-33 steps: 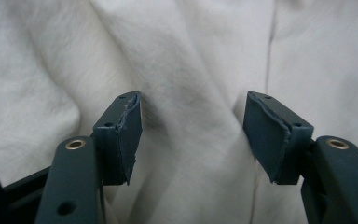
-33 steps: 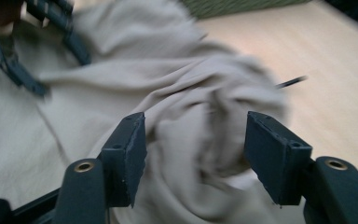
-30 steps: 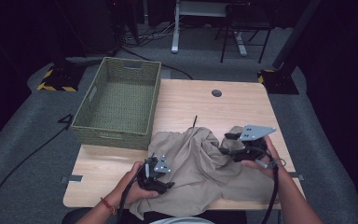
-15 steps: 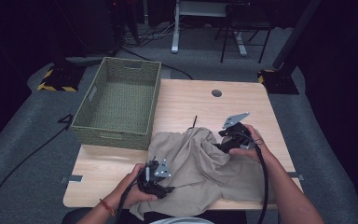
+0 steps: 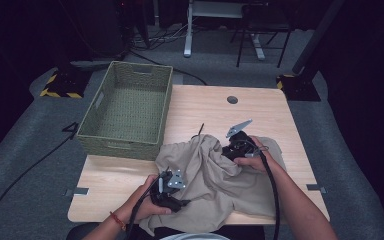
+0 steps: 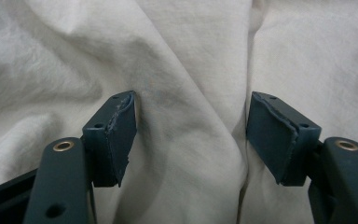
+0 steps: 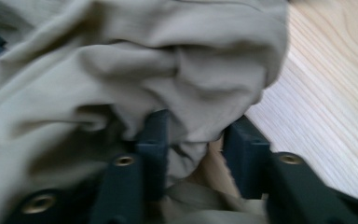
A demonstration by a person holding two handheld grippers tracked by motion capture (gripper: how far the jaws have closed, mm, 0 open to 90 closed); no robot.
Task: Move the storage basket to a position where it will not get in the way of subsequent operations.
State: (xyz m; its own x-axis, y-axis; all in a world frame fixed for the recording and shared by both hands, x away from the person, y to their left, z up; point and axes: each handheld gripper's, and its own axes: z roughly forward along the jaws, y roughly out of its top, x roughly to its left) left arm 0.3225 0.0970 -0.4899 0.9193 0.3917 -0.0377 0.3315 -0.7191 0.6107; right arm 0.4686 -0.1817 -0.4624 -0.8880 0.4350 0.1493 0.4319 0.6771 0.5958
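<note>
A crumpled beige cloth (image 5: 215,175) lies across the near half of the wooden table (image 5: 205,105). My left gripper (image 5: 180,200) rests on the cloth's near left part. In the left gripper view its jaws (image 6: 191,135) stand open over the pale fabric (image 6: 191,70), having just opened a little, with nothing pressed between the pads. My right gripper (image 5: 226,152) is down on the cloth's far right part. In the right gripper view a bulging fold (image 7: 191,107) sits between its jaws (image 7: 196,144), which have just been closing; the view is blurred and a gap remains by one pad.
A green woven basket (image 5: 130,110) stands at the table's far left, with nothing in it. A round cable hole (image 5: 232,99) is near the far edge. Bare wood (image 7: 335,116) shows to the right of the cloth. Cables and dark floor surround the table.
My right gripper has moved left and down from above the cloth's right edge onto its raised fold. The left hand has stayed where it was.
</note>
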